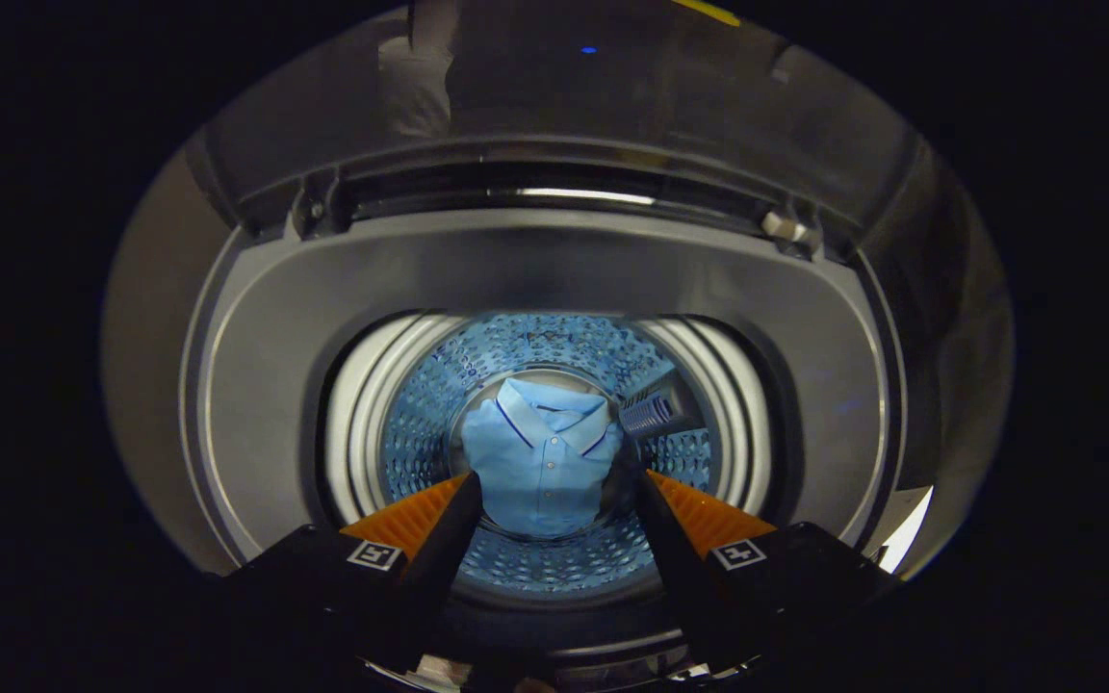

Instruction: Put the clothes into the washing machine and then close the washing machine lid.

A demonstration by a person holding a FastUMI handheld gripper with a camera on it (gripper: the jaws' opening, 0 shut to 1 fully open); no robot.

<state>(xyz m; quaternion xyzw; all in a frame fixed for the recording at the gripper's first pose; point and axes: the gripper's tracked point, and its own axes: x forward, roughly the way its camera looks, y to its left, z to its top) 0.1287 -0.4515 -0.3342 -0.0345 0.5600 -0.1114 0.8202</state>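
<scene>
I look straight down into a top-loading washing machine (535,260) whose grey top rim rings the round mouth. A folded light-blue polo shirt (540,457) lies on the bottom of the perforated steel drum (439,385), collar towards the far side. My gripper (559,481) hangs above the mouth, open, fingers wide apart with nothing between them; the shirt shows in the gap, well below the fingertips. The lid (554,87) stands raised at the back, its dark glass panel facing me.
A small ribbed filter piece (651,412) is fixed to the drum wall to the right of the shirt. Lid hinges (786,226) sit at the back corners of the rim. The surroundings beyond the machine are dark.
</scene>
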